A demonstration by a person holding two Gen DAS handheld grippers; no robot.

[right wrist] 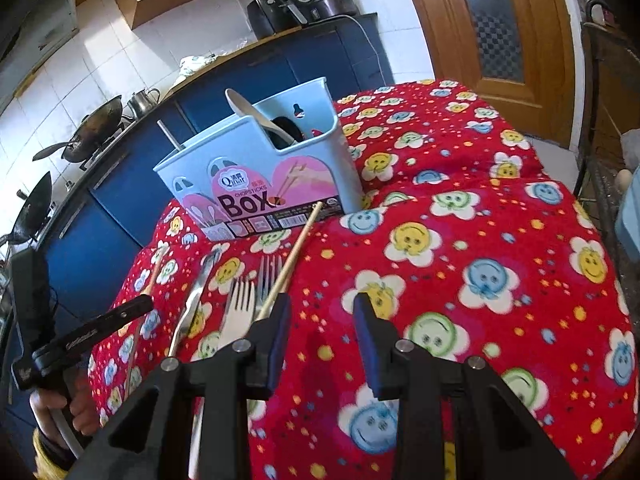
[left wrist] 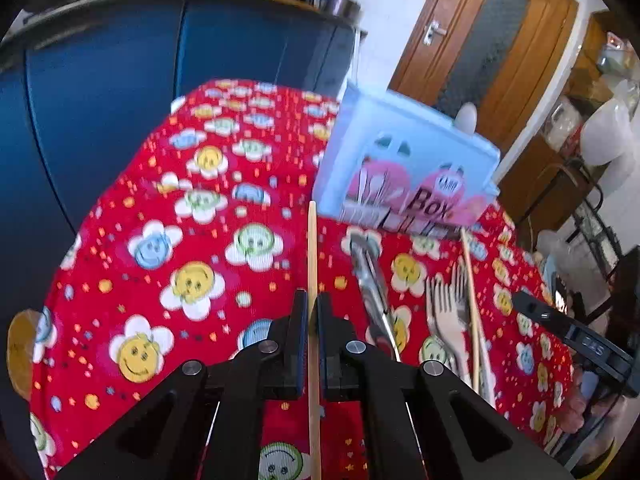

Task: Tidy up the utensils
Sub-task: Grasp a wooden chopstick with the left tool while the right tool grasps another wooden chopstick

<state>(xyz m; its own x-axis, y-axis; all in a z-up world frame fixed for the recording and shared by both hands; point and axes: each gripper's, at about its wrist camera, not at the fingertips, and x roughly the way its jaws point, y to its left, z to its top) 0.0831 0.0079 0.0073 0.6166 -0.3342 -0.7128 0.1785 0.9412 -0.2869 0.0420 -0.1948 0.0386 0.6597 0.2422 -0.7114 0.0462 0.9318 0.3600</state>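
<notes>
My left gripper (left wrist: 312, 300) is shut on a wooden chopstick (left wrist: 312, 248), held above the table and pointing toward the light blue chopsticks box (left wrist: 404, 156). To its right a metal knife (left wrist: 370, 276), forks (left wrist: 444, 316) and a second chopstick (left wrist: 472, 292) lie on the cloth. In the right wrist view my right gripper (right wrist: 322, 308) is open and empty above the cloth, just right of the forks (right wrist: 244, 300), knife (right wrist: 196, 292) and lying chopstick (right wrist: 294, 256). The box (right wrist: 260, 172) stands beyond them and holds a white spoon (right wrist: 248, 110) and a dark utensil.
The table wears a red smiley-flower cloth (right wrist: 460, 240). The left gripper and hand (right wrist: 76, 340) show at the left edge of the right wrist view. Blue kitchen cabinets (left wrist: 100, 100) stand behind the table, a wooden door (right wrist: 500, 20) at the right.
</notes>
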